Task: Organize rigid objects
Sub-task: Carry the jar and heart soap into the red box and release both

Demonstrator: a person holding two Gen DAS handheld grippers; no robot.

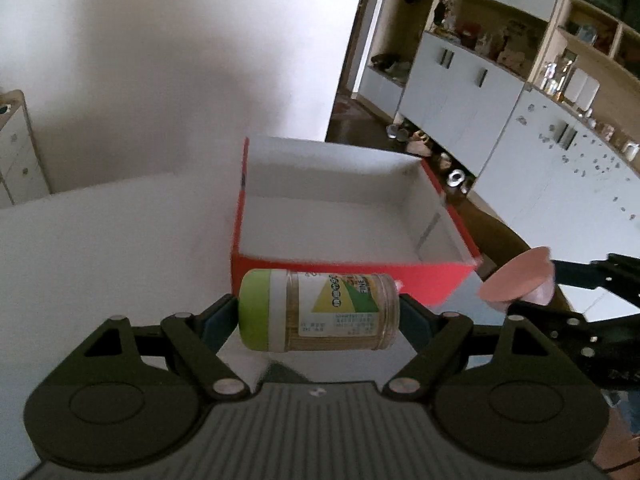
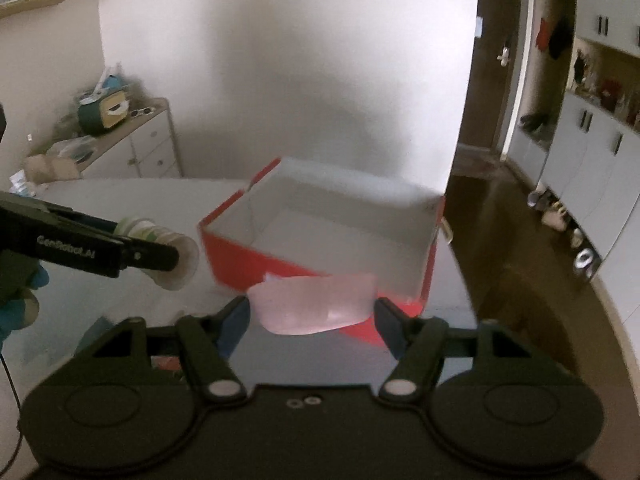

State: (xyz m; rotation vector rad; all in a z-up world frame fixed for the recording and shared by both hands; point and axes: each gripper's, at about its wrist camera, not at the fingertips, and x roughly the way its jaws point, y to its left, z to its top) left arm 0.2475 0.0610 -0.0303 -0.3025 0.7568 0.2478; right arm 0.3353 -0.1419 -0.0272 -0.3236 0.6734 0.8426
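Jar (image 1: 318, 311) lies crosswise, clamped end to end in left tool (image 1: 318, 316), above surface (image 1: 100, 248). Box (image 1: 356, 276) at 12 o'clock, open and empty. Pink cup (image 2: 316, 304) clamped in right tool (image 2: 312, 312); box at 12 o'clock.

Jar, pink cup, red box

Green-capped toothpick jar (image 1: 318, 310) hung sideways above white table (image 1: 100, 248); translucent pink cup (image 2: 316, 304) aloft, tipped; red box (image 1: 352, 220), white inside, sat open and empty.
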